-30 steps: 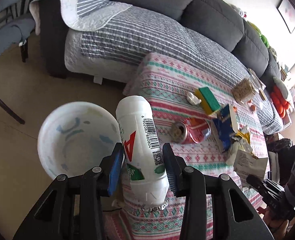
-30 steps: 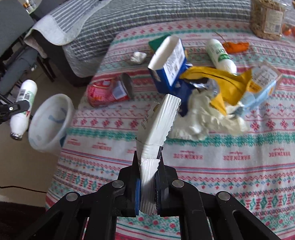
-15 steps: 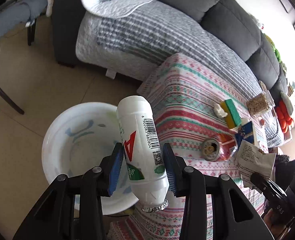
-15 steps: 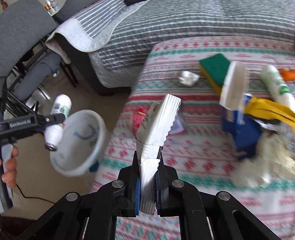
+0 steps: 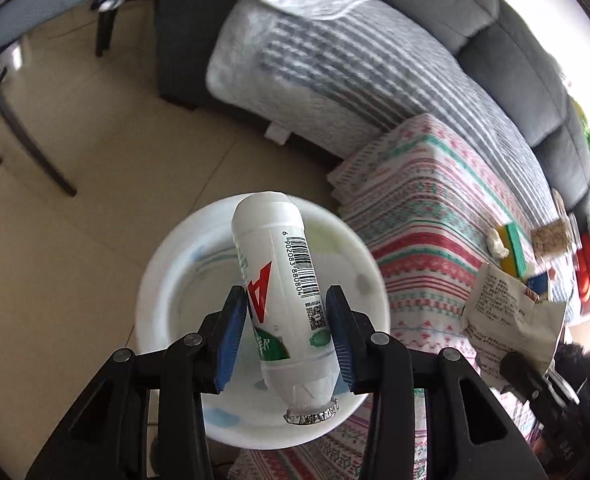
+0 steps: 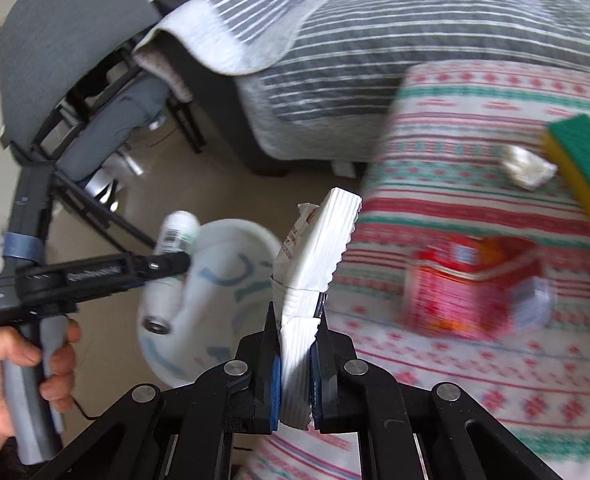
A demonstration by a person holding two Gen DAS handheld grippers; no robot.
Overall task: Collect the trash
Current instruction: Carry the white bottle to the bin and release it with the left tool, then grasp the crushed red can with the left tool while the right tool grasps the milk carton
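Below the left gripper [image 5: 285,334] sat a white bin [image 5: 167,280] on the floor. It pinched a bottle [image 5: 279,276], long way pointing forward over the bin. Right gripper [image 6: 295,364], farther off, squeezed a wrapper [image 6: 319,248].

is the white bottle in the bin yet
Not yet. The left gripper holds the white bottle above the white bin.

Black two-finger frames with silver screw heads and blue ribbed pads are seen on the left gripper [image 5: 285,332] and right gripper [image 6: 295,364]. In the right wrist view the left gripper's grey handle, wrapped in blue tape, is gripped by a hand [image 6: 13,364].
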